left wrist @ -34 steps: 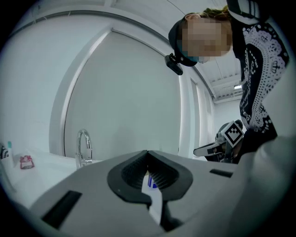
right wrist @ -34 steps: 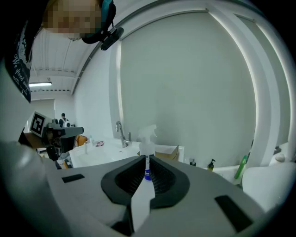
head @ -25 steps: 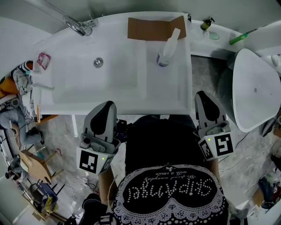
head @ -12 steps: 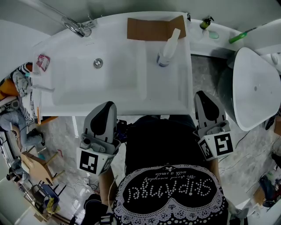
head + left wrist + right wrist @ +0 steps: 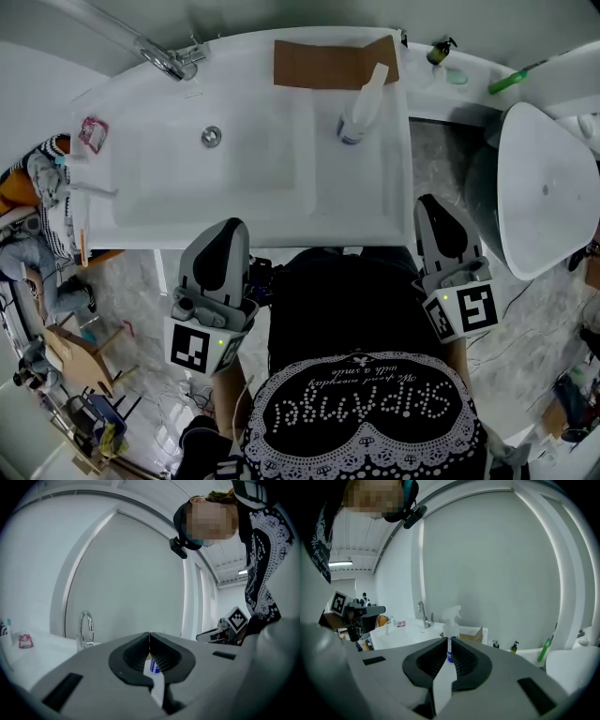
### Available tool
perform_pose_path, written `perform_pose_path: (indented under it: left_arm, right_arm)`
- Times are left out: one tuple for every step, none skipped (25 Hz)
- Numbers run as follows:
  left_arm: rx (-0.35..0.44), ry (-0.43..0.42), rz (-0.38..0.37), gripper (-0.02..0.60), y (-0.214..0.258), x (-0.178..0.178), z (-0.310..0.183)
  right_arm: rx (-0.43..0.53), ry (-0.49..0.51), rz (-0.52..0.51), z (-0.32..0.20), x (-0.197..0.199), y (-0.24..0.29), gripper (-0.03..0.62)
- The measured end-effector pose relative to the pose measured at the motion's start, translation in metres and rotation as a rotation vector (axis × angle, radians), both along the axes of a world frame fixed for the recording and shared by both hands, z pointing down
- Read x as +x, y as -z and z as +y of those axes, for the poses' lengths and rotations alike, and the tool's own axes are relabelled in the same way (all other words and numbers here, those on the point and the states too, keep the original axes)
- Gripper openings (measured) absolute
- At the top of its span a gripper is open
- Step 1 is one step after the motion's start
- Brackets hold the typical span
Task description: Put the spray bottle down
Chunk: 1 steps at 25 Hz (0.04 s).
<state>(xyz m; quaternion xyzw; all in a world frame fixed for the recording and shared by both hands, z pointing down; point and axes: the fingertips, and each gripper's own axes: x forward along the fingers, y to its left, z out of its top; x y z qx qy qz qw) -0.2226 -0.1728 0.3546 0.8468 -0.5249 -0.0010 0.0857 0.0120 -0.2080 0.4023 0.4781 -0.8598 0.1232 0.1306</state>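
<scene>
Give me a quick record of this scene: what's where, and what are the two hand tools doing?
place: white counter with basin and tap
bottle: upright on the counter, right of the basin, beside the cardboard; nothing touches it
left gripper: shut, empty, at the counter's near edge
right gripper: jaws a slit apart, empty, at the near edge too
task: bottle is down

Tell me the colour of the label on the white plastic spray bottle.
Blue label; right gripper view shows it best.
</scene>
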Motion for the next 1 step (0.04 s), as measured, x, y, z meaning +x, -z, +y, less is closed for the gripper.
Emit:
perform_pose_path:
  left_arm:
    - [0.006, -0.002, 0.008, 0.006, 0.0019, 0.0003, 0.0002]
  right_arm:
    - [0.001, 0.002, 0.0, 0.0002, -0.0005, 0.0003, 0.04]
